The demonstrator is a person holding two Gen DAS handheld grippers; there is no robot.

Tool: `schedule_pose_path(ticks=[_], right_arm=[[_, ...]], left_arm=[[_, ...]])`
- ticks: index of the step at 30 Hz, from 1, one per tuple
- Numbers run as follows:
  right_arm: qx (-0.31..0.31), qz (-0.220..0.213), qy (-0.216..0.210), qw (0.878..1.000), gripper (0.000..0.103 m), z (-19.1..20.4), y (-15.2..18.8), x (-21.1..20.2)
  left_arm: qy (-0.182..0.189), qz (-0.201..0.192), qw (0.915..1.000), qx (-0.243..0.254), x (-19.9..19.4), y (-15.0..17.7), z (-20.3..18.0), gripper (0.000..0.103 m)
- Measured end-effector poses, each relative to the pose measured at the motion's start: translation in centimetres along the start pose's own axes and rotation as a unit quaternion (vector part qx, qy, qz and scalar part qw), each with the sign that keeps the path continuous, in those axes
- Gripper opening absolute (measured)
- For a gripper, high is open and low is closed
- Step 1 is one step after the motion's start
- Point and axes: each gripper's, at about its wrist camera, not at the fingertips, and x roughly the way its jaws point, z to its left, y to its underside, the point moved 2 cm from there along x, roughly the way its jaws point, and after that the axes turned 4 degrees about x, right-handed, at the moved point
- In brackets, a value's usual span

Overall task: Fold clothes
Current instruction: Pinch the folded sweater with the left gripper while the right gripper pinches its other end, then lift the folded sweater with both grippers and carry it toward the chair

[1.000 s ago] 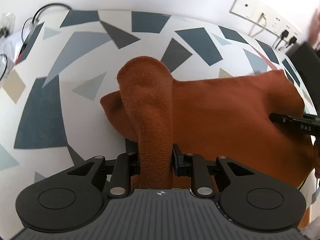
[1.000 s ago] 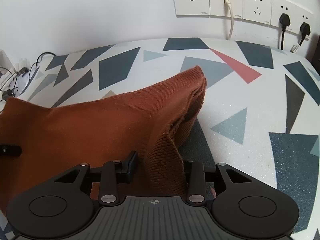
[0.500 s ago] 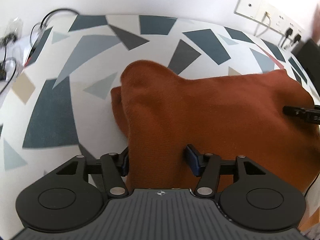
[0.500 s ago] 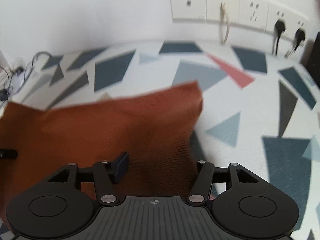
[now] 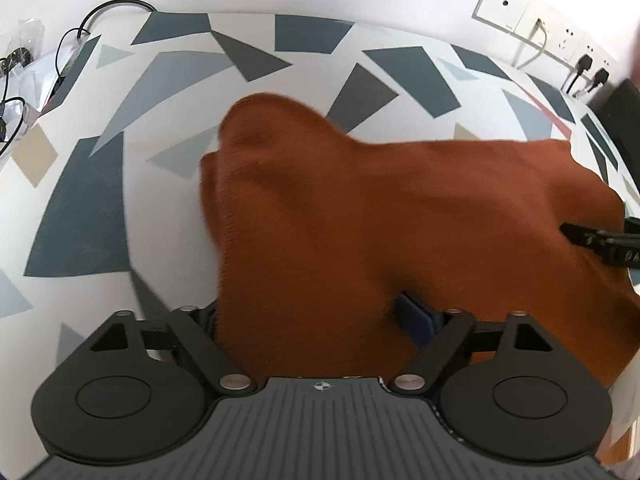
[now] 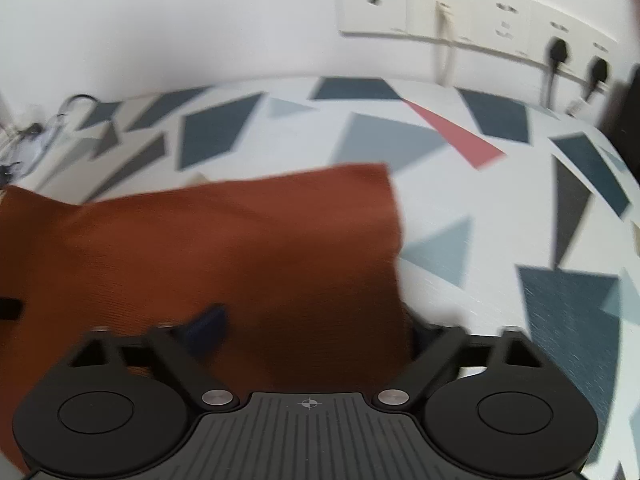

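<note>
The left gripper (image 5: 316,320) and right gripper (image 6: 316,328) both stand spread wide, the rust-brown knitted garment (image 5: 380,216) lying loose between their fingers on the patterned table (image 5: 80,208). A second ago each was clamped on a bunched fold.

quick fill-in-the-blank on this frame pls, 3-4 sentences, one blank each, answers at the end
1. The garment lying between both grippers is ____ in color.
2. The fingers of the left gripper and of the right gripper are spread ____, with cloth lying loose between them.
3. The garment lies on a tabletop patterned with ____ shapes.
4. On the wall above the table, the outlet strip holds ____ black plugs.

Answers: rust orange; open; geometric; two
</note>
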Motion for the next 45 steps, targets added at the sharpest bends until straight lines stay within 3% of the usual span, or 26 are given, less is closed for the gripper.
schedule_pose_path(ticks=[1,3,4,6,10,16,22,27,31,35,39,45], right_arm=[[-0.007,0.001,-0.009,1.0,0.056,0.4,-0.2,0.0],[-0.005,0.008,-0.029,1.0,0.027,0.8,-0.8,0.0],[0.003,0.015,-0.04,0.999,0.02,1.0,-1.1,0.1],[0.02,0.018,-0.063,0.998,0.019,1.1,-1.6,-0.2],[0.025,-0.029,-0.094,0.995,0.018,2.8,-1.8,-3.0],[-0.018,-0.095,-0.116,0.989,0.017,7.4,-2.9,-8.0],[-0.036,-0.137,-0.126,0.982,0.016,11.9,-3.7,-11.9],[-0.058,-0.142,-0.13,0.98,0.016,16.0,-2.6,-13.5],[-0.084,-0.14,-0.16,0.973,0.015,19.6,-1.8,-14.7],[-0.125,-0.129,-0.213,0.96,0.015,23.6,-2.0,-15.3],[-0.174,-0.124,-0.284,0.935,0.015,27.9,-2.9,-15.9],[-0.221,-0.1,-0.387,0.89,0.015,34.7,-3.0,-16.4]], left_arm=[[0.006,-0.001,0.9999,-0.01,-0.1,-0.2,0.0,0.045],[0.012,-0.002,0.9995,-0.027,-0.5,-0.5,0.0,0.026],[0.011,-0.005,0.9994,-0.033,-1.0,-0.5,0.1,0.022],[0.001,-0.02,0.9994,-0.028,-2.2,0.0,0.1,0.022],[-0.037,-0.06,0.9975,0.005,-5.0,1.5,-0.4,0.021],[-0.048,-0.131,0.9898,-0.026,-10.5,3.5,1.7,0.021],[-0.062,-0.17,0.982,-0.055,-15.1,6.6,4.2,0.021],[-0.075,-0.191,0.9757,-0.077,-18.4,9.8,5.9,0.021],[-0.101,-0.2,0.9678,-0.115,-21.3,13.1,7.9,0.021],[-0.146,-0.217,0.9515,-0.162,-24.3,16.1,9.3,0.021],[-0.202,-0.238,0.9234,-0.223,-27.6,19.0,9.8,0.021],[-0.28,-0.235,0.8829,-0.295,-32.2,23.4,10.3,0.021]])
